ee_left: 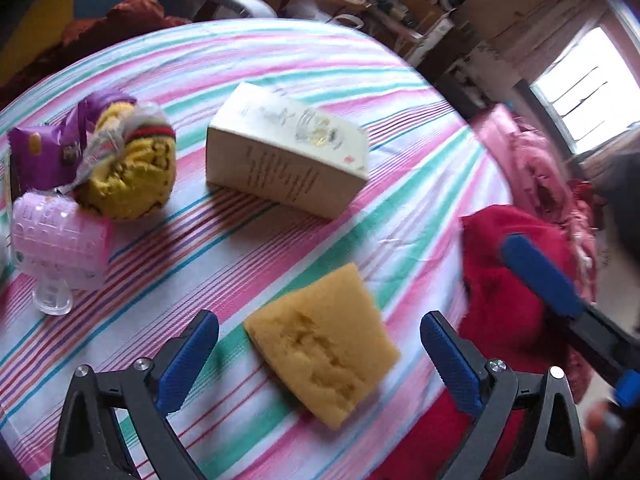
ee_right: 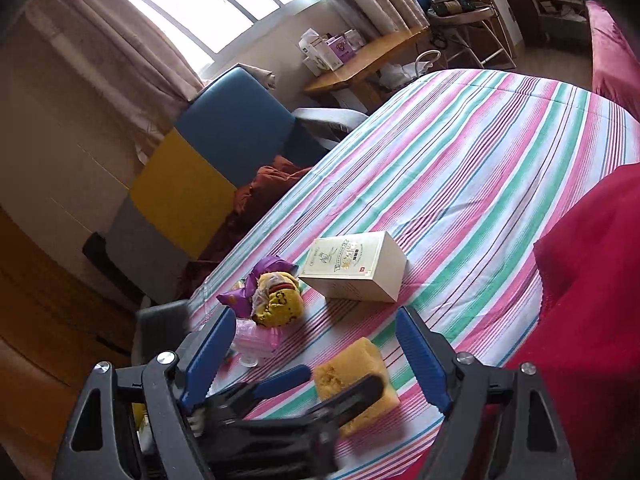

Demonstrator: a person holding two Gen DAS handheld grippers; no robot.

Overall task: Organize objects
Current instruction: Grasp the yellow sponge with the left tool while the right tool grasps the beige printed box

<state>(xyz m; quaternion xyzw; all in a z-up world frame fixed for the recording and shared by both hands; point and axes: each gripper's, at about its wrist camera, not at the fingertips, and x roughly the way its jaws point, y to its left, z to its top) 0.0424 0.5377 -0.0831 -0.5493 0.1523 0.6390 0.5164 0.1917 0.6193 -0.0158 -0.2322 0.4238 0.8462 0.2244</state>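
A yellow sponge (ee_left: pixel 324 356) lies on the striped cloth between the open fingers of my left gripper (ee_left: pixel 320 344), which is empty. It also shows in the right wrist view (ee_right: pixel 352 376), partly behind the left gripper. A cream box (ee_left: pixel 284 152) lies beyond it, also in the right wrist view (ee_right: pixel 356 266). A yellow knitted bundle (ee_left: pixel 132 168), a purple packet (ee_left: pixel 40 152) and a pink ribbed item (ee_left: pixel 60 240) sit at the left. My right gripper (ee_right: pixel 316 344) is open and empty, above and behind the left one; it shows at the right of the left wrist view (ee_left: pixel 560 304).
The striped cloth (ee_left: pixel 280 52) covers a bed-like surface. A red cloth (ee_left: pixel 512 276) lies at its right edge, also in the right wrist view (ee_right: pixel 592 292). A blue and yellow chair (ee_right: pixel 224 148) and a wooden desk (ee_right: pixel 368 60) stand beyond the far edge.
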